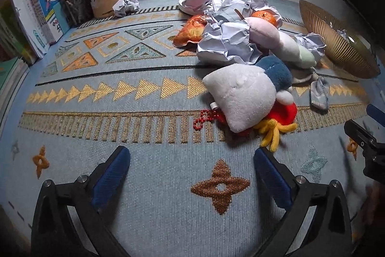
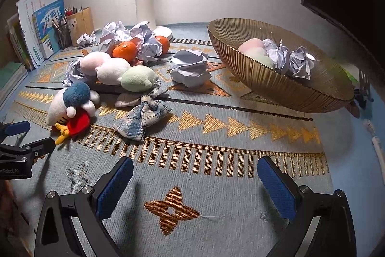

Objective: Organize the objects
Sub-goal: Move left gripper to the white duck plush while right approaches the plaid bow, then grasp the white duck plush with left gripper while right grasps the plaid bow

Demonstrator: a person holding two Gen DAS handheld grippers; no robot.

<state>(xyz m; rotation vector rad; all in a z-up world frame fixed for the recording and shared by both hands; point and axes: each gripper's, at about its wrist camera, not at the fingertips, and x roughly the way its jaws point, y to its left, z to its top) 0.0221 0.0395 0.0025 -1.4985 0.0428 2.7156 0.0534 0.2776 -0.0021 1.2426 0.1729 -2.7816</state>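
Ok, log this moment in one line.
left tongs: open, empty | right tongs: open, empty | ribbed gold bowl: holds crumpled white paper

Woven matt cloth desk mat (image 2: 216,184), rough weave. Plush toys (image 1: 243,98) fuzzy. Crumpled paper balls (image 2: 190,69) matt. Ribbed gold bowl (image 2: 276,86) glossy. Mesh metal pen cup (image 1: 78,7).

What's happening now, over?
Left gripper open, empty. Right gripper open, empty. Plush bird on mat, nearest. Bowl part filled. Path clear, over.

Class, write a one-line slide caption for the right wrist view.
Open right gripper hovers over patterned rug; toys, oranges, crumpled paper beside gold bowl.
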